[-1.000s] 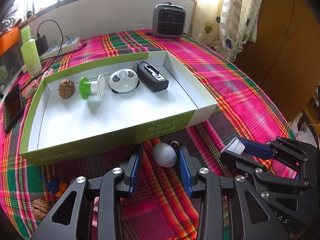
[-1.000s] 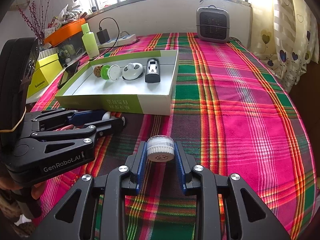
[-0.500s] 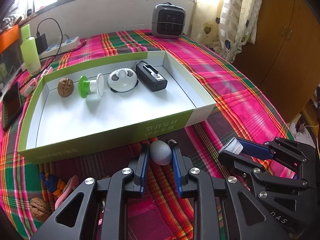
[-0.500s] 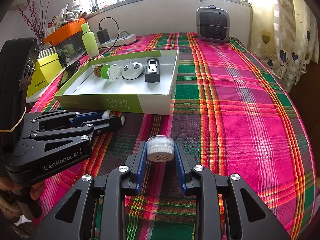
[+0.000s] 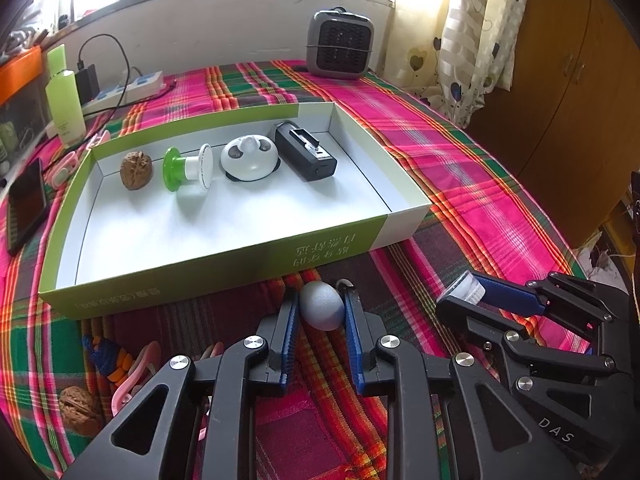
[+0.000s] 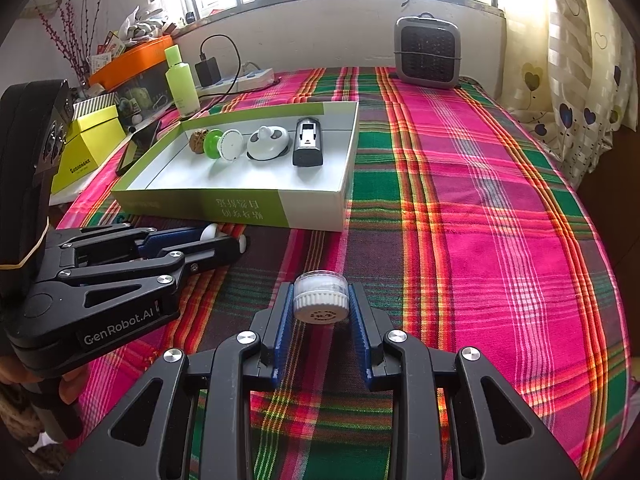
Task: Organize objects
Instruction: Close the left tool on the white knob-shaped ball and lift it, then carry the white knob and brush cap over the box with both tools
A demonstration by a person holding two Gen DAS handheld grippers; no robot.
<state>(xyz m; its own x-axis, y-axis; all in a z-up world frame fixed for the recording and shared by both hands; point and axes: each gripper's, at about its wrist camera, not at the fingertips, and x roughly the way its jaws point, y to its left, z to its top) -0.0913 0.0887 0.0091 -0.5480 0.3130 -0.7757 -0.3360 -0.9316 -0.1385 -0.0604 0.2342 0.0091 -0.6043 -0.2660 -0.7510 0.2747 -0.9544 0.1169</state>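
My left gripper [image 5: 321, 312] is shut on a grey egg-shaped object [image 5: 321, 311], just in front of the near wall of the green-and-white tray [image 5: 224, 272]. The tray holds a walnut [image 5: 136, 164], a green-and-white spool [image 5: 188, 167], a white round gadget [image 5: 249, 157] and a black box-shaped device [image 5: 306, 155]. My right gripper [image 6: 321, 303] is shut on a small white-capped clear jar [image 6: 321, 297], held over the plaid cloth to the right of the tray [image 6: 312, 212]. The left gripper also shows in the right wrist view [image 6: 228, 240].
A loose walnut [image 5: 78, 410], a pink clip [image 5: 132, 372] and a blue-orange toy [image 5: 106, 356] lie on the cloth left of my left gripper. A phone [image 5: 26, 204], green bottle [image 5: 66, 100], power strip [image 5: 128, 92] and grey heater [image 5: 340, 50] stand beyond the tray.
My left gripper has closed from wide open onto the grey egg. The right gripper keeps hold of the jar and has not moved.
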